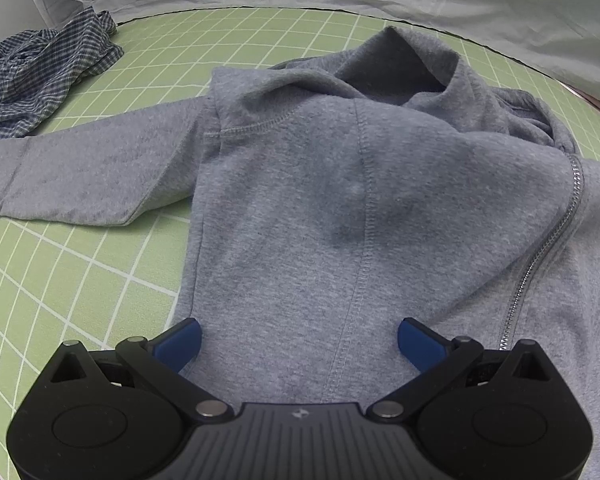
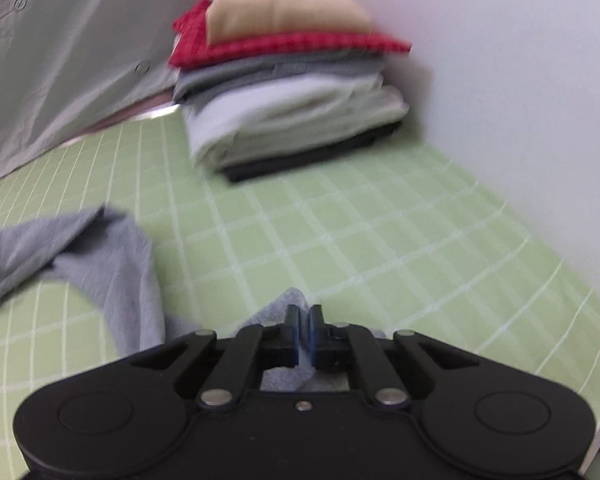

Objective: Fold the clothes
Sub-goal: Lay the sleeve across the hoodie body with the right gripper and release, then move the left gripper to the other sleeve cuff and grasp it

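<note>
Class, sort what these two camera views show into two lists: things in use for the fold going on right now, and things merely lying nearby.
In use:
- grey hoodie
- left gripper, open above the hoodie's body
- right gripper, shut on a piece of grey hoodie fabric

Lying nearby:
- crumpled blue checked shirt
- stack of folded clothes
- green grid mat beneath everything

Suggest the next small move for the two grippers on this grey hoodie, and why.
Probably carry the right gripper, shut on a bit of the grey hoodie, across over the body to fold it in. The left gripper hangs open over the hoodie's body, and one sleeve lies spread on the green mat.
</note>
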The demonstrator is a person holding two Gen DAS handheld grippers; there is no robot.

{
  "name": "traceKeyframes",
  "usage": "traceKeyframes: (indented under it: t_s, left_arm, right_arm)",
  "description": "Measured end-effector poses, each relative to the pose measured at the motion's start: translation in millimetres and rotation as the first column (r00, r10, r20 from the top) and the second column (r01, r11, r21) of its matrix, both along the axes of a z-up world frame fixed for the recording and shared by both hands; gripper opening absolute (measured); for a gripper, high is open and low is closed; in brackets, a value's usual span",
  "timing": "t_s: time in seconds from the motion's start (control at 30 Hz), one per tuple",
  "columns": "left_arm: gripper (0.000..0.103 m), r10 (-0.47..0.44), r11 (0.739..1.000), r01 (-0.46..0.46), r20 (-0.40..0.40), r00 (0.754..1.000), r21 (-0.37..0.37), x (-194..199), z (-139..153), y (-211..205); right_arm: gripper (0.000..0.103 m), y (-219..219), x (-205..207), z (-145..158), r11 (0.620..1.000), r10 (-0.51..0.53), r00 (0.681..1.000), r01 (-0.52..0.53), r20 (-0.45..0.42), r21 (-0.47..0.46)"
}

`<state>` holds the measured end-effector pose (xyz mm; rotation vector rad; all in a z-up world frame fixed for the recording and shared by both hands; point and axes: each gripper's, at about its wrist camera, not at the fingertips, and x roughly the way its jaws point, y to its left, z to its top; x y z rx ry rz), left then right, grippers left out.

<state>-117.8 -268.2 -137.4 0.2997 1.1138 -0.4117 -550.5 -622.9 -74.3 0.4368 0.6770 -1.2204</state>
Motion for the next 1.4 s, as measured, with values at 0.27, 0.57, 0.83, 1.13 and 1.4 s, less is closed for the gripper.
traceKeyframes:
  t_s: [0.27,0.57,0.83,1.13,1.4]
  left_arm:
    - [0.103,0.004,1.000,-0.004,0.005,1.000,-0.004,0,0,1]
    - [0.103,0.012,1.000,-0.012,0.007,1.000,-0.006,0,0,1]
    - [0.103,0.015,1.000,-0.015,0.005,1.000,-0.005,1,1,0]
    - [0.103,0.014,1.000,-0.014,0.002,1.000,-0.005,1,1,1]
    - [0.103,0.025,0.996,-0.028,-0.039,0.999,-0.088,-4,24,47]
  right_arm:
    - [0.004,-54,-60,75,0.911,-0.301,0.949,0.315,0.091,-0.266]
    - [0.005,-71,-107,36,0.854,-0.495,0.868,0.494,0.034,-0.164]
    - [0.039,-48,-75,-13,0.878,-0.478,0.874,0.472,-0.090,-0.080]
    - [0.067,7,13,-23,0.975,-0.222,0.971,0.221,-0.087,-0.020]
    - [0.097,82,85,-16,0.997,0.058,0.998,-0.059,0.009,0.055]
